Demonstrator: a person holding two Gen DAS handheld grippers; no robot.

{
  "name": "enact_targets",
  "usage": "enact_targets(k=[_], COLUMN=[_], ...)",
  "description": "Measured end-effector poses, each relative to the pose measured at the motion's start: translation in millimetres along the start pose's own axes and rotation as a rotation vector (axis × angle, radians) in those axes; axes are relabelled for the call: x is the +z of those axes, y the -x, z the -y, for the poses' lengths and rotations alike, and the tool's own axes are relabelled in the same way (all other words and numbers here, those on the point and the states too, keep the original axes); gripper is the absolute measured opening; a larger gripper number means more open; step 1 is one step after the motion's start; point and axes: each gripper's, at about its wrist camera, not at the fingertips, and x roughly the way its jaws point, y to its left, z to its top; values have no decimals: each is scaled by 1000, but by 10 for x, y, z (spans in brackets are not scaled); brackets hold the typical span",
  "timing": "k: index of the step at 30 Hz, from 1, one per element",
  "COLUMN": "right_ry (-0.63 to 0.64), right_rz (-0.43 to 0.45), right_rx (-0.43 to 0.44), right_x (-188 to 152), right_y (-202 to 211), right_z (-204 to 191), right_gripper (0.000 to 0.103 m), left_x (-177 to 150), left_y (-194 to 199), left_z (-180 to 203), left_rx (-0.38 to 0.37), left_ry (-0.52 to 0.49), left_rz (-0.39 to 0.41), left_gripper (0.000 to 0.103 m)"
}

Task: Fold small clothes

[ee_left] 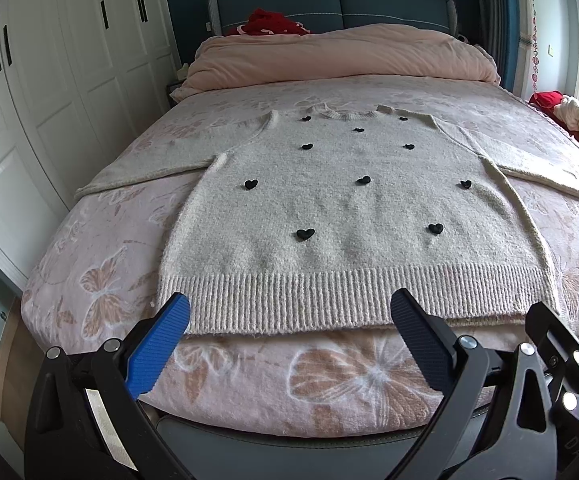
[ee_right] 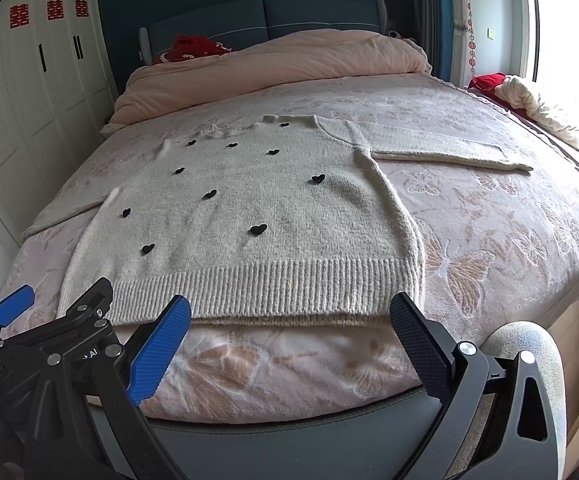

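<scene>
Ahead, sweater (ee_left: pixel 329 208) beyond spread fingers (ee_left: pixel 157 344).

Black hand-held gripper (ee_left: pixel 289 314), blue and black pads

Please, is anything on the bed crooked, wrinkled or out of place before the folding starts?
Nothing stands out. The sweater lies flat and face up on the bed, both sleeves spread out, its hem at the near edge. Both tools, left and right, are open and hold nothing.
</scene>
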Motion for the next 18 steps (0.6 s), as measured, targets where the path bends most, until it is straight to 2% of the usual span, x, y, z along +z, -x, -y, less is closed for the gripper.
enact_targets(k=[18], right_ry=[-2], right_rz=[-2], right_rx=[1], right_x=[-18], right_y=[-8], right_z=[1], right_gripper=[98], left_x=[-16], left_y=[10], left_z=[0], left_rx=[13], left_ry=[-5], left_rz=[3], left_gripper=[98])
